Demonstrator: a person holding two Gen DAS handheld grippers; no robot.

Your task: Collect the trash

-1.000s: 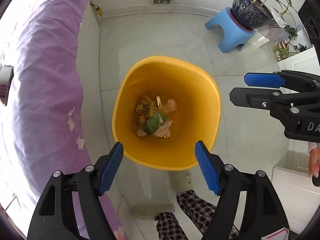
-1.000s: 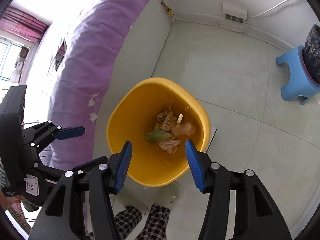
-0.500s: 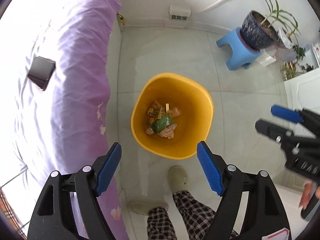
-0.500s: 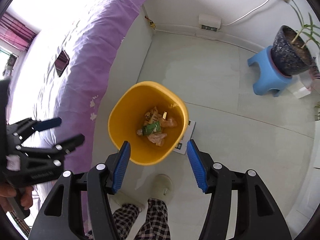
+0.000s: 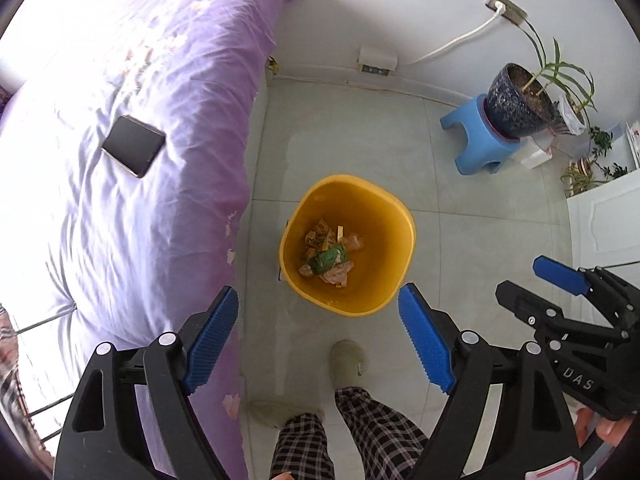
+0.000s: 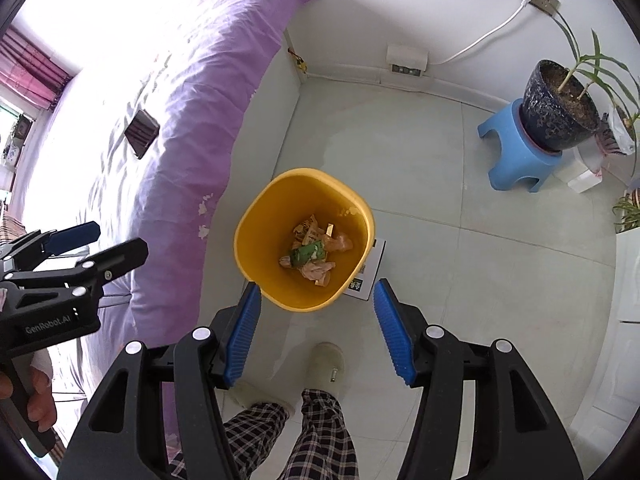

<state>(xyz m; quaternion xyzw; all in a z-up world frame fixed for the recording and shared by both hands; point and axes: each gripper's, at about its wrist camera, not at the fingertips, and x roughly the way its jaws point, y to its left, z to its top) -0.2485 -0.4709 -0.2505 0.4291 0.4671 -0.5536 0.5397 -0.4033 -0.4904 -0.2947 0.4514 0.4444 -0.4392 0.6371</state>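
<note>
Both grippers are well up above the floor now, and the yellow trash bin (image 5: 347, 246) looks much smaller than it did a second ago — back then it filled the middle of both views. The left gripper (image 5: 318, 338) points down with its blue pads spread wide; its jaws have just been opening further, and nothing sits between them. The right gripper (image 6: 318, 328) also has its jaws apart and empty, about as they were half a second ago, a little wider than a second ago.

The trash (image 5: 330, 254) lies at the bottom of the bin — a green wrapper, yellow packets and crumpled pinkish bits, in the same heap as before. The bin stands on the pale tiled floor (image 5: 360, 136) just beside the purple bedspread (image 5: 160, 160).

With the higher view, more of the room has come in: a dark phone (image 5: 133, 146) lying flat on the bed, the blue stool (image 5: 478, 142) carrying a dark plant pot (image 5: 520, 102), and a wall socket (image 5: 505, 8) with its white cable. Below, plaid trouser legs (image 5: 356, 432) and a slipper (image 5: 347, 364) stand near the bin. A printed card (image 6: 368, 270) peeks out on the floor behind the bin in the right view.
</note>
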